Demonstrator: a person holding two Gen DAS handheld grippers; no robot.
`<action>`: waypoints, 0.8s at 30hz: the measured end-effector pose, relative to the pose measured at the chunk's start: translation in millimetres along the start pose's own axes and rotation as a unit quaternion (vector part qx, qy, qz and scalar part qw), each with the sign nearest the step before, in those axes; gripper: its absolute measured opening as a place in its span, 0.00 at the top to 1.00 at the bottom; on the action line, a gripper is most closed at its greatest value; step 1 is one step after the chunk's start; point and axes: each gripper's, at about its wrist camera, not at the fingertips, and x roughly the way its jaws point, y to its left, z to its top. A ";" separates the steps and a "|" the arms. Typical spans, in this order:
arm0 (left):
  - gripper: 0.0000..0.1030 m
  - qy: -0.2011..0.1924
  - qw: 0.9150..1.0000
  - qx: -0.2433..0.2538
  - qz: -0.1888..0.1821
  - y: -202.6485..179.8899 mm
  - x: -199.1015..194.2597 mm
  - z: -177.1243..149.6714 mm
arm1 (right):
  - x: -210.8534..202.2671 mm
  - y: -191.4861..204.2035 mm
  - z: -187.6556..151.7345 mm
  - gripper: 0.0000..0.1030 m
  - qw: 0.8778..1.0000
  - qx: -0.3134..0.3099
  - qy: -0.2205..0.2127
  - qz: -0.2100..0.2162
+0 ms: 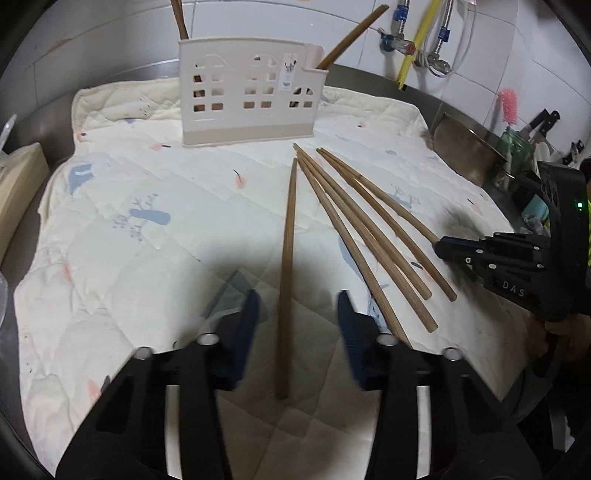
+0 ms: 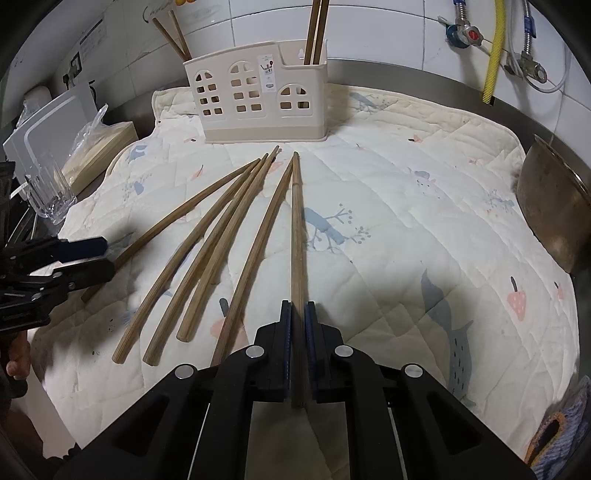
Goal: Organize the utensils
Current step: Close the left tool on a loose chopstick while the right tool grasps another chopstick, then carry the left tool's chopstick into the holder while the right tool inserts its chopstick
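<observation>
White wall tiles (image 1: 258, 33) are backing a steel worktop (image 1: 373, 79) that is carrying a cream quilted mat with blue bird and pink berry prints (image 1: 147, 236).

Left wrist view: the left gripper (image 1: 297, 308) is hanging low over the mat, its blue-padded fingers (image 1: 247, 325) spread wide and gripping nothing. One long brown wooden chopstick (image 1: 288, 266) is lying on the mat between those fingers, touching neither. Four more brown wooden chopsticks (image 1: 354, 229) are fanning out just beside it, tips converging toward the cream plastic house-shaped utensil holder with window cutouts (image 1: 251, 92), which is standing upright at the far side of the mat with chopsticks sticking up at both ends. The right gripper (image 1: 443, 245) is coming in from the right edge at the outermost chopstick; whether it is clamped cannot be told here. A brass-coloured metal bowl (image 1: 461, 147) is sitting just off the mat.

Right wrist view: the right gripper (image 2: 298, 306) is clenching its fingers (image 2: 285, 332) on the rightmost chopstick (image 2: 297, 229), which is running straight ahead toward the holder (image 2: 258, 99). The remaining chopsticks (image 2: 207, 251) are lying fanned to the left. The left gripper (image 2: 99, 254) is showing at the left edge with fingers parted over the outermost one. A clear ribbed glass (image 2: 50, 192) is standing near the mat's left corner.
</observation>
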 end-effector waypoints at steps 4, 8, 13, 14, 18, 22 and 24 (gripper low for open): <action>0.75 0.009 1.000 -0.010 -0.004 3.8 8.0 -0.1 | -0.1 -0.4 0.3 0.93 1.000 0.001 -0.001 0.001; 0.80 0.014 1.000 -0.011 -0.003 5.2 11.9 -0.4 | -0.2 -0.7 0.2 0.93 1.000 0.003 -0.002 0.002; 0.93 0.016 1.000 -0.002 0.011 3.9 14.7 1.4 | 0.0 -0.7 0.4 0.93 1.000 0.004 -0.003 0.001; 0.94 0.016 1.000 -0.002 0.012 3.8 15.0 2.0 | -0.3 -0.5 0.7 0.93 1.000 0.003 -0.003 0.001; 0.94 0.013 1.000 -0.003 0.008 3.3 11.1 6.2 | -5.4 -0.6 2.7 0.93 1.000 0.004 -0.010 -0.002; 0.94 -0.004 1.000 0.004 0.009 0.5 -2.9 15.0 | -16.9 -1.1 8.2 0.93 1.000 0.003 -0.026 -0.005; 0.94 -0.014 1.000 0.006 0.010 0.1 -11.1 21.5 | -26.3 -0.5 13.0 0.93 0.999 0.000 -0.040 -0.007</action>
